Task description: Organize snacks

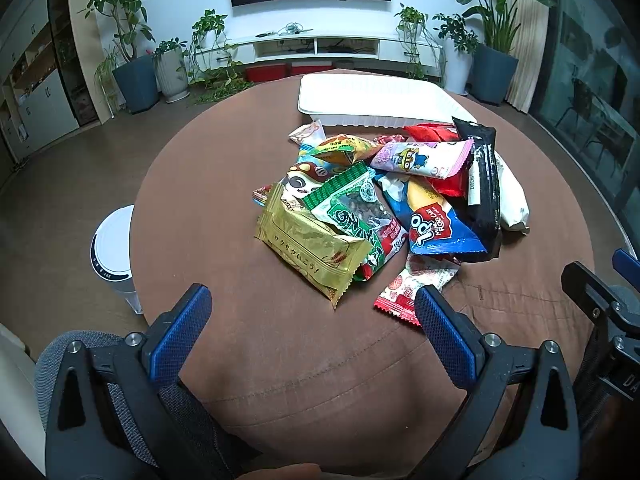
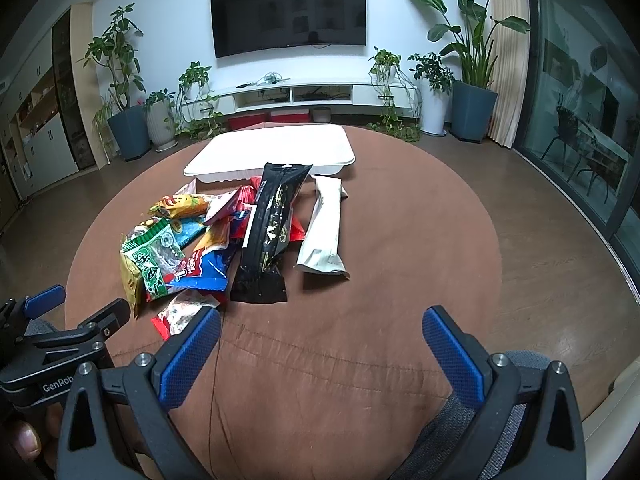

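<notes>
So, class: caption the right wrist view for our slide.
Open right gripper faces snack packets piled before a white tray.

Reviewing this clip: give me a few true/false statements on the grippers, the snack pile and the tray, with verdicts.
1. Both grippers are open and hold nothing. True: left gripper, right gripper.
2. The white tray already holds several snacks. False: no snacks show in it; they lie on the table.
3. The black packet lies beside a white packet. True.
4. The gold packet sits at the pile's far edge, by the tray. False: it is at the near edge.
</notes>
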`<state>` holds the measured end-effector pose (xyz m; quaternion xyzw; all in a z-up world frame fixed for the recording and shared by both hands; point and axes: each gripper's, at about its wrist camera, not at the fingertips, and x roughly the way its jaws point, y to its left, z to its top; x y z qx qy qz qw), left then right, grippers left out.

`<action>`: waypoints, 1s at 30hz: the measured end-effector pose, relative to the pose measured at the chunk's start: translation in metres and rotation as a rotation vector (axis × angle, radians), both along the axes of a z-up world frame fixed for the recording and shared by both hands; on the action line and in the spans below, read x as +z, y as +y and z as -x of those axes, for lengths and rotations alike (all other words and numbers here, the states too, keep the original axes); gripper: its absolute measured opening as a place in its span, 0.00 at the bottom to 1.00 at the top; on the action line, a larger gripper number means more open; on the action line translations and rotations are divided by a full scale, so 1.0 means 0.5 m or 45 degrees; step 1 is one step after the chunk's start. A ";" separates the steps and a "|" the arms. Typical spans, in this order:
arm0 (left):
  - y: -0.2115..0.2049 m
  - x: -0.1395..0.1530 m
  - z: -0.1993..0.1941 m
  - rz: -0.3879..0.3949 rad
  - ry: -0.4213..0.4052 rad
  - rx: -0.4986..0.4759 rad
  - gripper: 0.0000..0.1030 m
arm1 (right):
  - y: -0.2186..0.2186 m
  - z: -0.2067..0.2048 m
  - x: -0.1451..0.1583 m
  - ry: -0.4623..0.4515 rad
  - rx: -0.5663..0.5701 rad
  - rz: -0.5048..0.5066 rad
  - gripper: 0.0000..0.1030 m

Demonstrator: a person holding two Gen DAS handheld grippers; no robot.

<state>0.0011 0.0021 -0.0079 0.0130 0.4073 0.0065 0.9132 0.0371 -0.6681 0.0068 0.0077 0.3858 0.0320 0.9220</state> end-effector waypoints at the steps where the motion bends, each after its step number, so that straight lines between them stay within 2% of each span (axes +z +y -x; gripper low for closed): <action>1: 0.000 -0.001 0.001 0.000 0.000 0.000 1.00 | 0.000 0.001 -0.001 0.001 0.001 0.000 1.00; 30: 0.003 -0.011 0.003 -0.002 0.013 0.000 1.00 | -0.001 -0.001 0.001 0.009 0.003 0.000 1.00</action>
